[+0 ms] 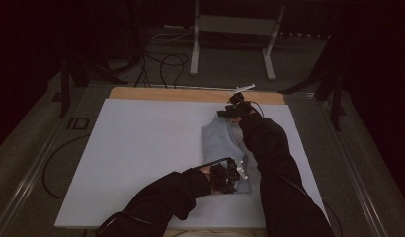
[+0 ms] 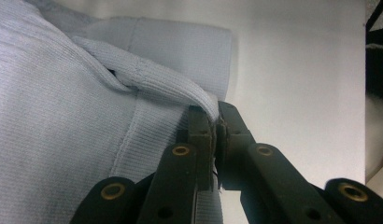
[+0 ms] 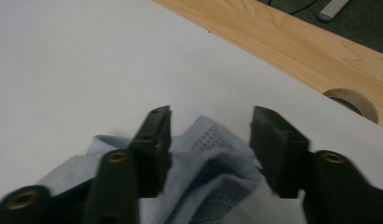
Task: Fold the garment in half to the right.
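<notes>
A pale blue knit garment [image 1: 220, 140] lies folded in a narrow strip on the white board [image 1: 141, 148], right of centre. My left gripper [image 1: 230, 173] is at the strip's near end. In the left gripper view it [image 2: 216, 114] is shut on a ribbed hem of the garment [image 2: 54, 116]. At the strip's far end is my right gripper [image 1: 233, 109]. In the right gripper view it [image 3: 210, 116] stands open, its jaws on either side of a bunched fold of the garment [image 3: 213, 158] without closing on it.
The white board covers a wooden table whose far edge [image 1: 190, 94] shows bare. A round hole [image 3: 353, 100] sits in that wood near the right gripper. Cables [image 1: 166, 59] and a metal frame's legs [image 1: 195, 44] are on the floor beyond.
</notes>
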Demonstrator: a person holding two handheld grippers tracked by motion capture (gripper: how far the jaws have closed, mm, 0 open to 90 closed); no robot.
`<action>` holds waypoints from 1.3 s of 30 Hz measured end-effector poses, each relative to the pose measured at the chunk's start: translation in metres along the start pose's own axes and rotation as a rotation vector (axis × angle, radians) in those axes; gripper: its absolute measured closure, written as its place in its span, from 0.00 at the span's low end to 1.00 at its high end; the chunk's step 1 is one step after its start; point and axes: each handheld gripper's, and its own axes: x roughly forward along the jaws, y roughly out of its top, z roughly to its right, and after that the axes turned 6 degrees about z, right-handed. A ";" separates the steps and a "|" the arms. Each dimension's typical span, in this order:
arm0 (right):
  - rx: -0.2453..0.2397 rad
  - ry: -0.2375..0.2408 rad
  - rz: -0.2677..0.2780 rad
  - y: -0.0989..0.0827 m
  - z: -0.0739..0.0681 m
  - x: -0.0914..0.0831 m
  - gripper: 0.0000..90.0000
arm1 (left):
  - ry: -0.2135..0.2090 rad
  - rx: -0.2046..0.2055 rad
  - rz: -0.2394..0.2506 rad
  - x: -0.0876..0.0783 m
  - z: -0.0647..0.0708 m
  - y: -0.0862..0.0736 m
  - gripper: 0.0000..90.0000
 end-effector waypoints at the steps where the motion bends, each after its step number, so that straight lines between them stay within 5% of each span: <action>1: 0.005 -0.003 0.000 0.000 0.000 -0.002 0.48 | 0.002 0.006 -0.002 0.000 0.000 0.001 0.97; 14: 0.037 -0.026 0.046 -0.003 0.005 -0.026 0.34 | 0.015 0.003 0.040 -0.003 -0.001 0.020 0.97; 23: 0.050 -0.016 0.068 -0.008 0.003 -0.031 0.30 | 0.005 0.004 0.003 0.007 -0.004 0.030 0.96; 29: 0.038 0.012 0.079 -0.008 0.000 -0.037 0.19 | -0.047 -0.016 -0.008 0.022 -0.005 0.024 0.80; 35: 0.040 0.029 0.109 -0.006 0.001 -0.046 0.16 | -0.062 -0.006 0.009 0.018 -0.002 0.026 0.76; 39: 0.028 0.025 0.109 -0.006 -0.002 -0.048 0.13 | -0.052 0.008 0.030 0.011 0.002 0.026 0.64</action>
